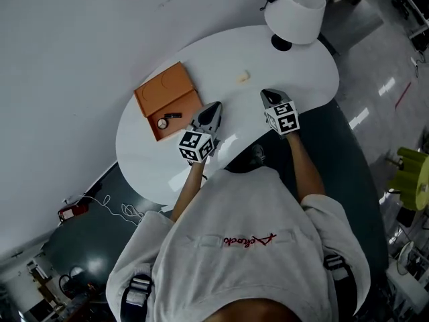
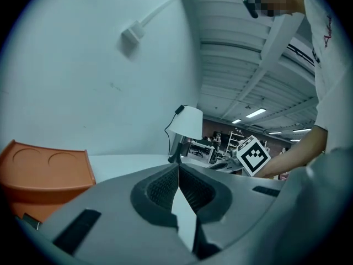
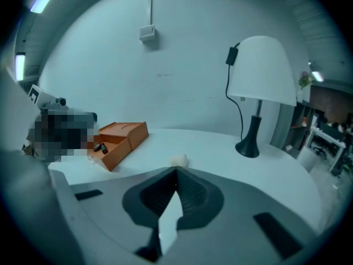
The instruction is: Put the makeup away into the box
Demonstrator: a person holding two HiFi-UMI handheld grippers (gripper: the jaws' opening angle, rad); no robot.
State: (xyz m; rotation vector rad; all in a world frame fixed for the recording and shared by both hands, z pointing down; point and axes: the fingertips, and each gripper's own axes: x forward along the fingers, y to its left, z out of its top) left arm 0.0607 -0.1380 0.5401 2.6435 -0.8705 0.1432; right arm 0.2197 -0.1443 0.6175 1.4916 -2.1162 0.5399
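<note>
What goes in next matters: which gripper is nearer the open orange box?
Left. The left gripper is beside the open orange box; the right gripper lies farther, toward the white lamp.

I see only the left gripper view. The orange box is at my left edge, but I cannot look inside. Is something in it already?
Observer: Yes. In the head view the box is open, and a compact and a dark stick lie in its tray.
Operator: Is any makeup left on the table?
Observer: One small pale piece lies on the table, between the box and the lamp.
Operator: Does the right gripper hold something?
Observer: No. In its own view the right gripper has its jaws shut with nothing between them.
</note>
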